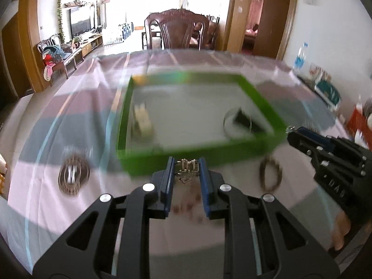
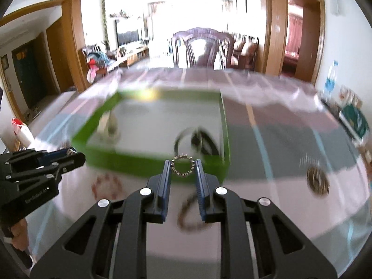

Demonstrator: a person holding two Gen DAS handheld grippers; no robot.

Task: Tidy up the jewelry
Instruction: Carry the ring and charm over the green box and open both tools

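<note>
Left gripper (image 1: pixel 186 165): jaws pinching a small metal chain piece (image 1: pixel 187 166), held just above the bench (image 1: pixel 46 139) at the near wall of the green tray (image 1: pixel 193 155). Right gripper (image 2: pixel 183 167): jaws pinching a studded metal ring bracelet (image 2: pixel 183 165), also at the tray's near wall. In the left wrist view the right gripper enters at 3 o'clock; pale lettering on its body is too blurred to read. In the right wrist view the left gripper shows at 9 o'clock, with "CanRobot.AI" or similar printed on its side, partly blurred. On the bench near the jaws: a dark beaded bracelet (image 1: pixel 269 174) at 4 o'clock of the tray, a round brown wooden piece (image 1: pixel 73 174) at 8 o'clock of the tray, a reddish bead bracelet (image 2: pixel 107 186) in front of the tray. Inside the tray: a pale blurred object (image 1: pixel 141 123) at the left side, a thin hoop (image 1: pixel 237 122) with a dark object (image 1: pixel 246 118) at the right side. Motion blur heavy; finer detail not resolvable. Beyond the bench at 12 o'clock: dark wooden chair (image 1: pixel 177 29). At 2 o'clock: water bottle (image 1: pixel 301 54), blue label unreadable.
</note>
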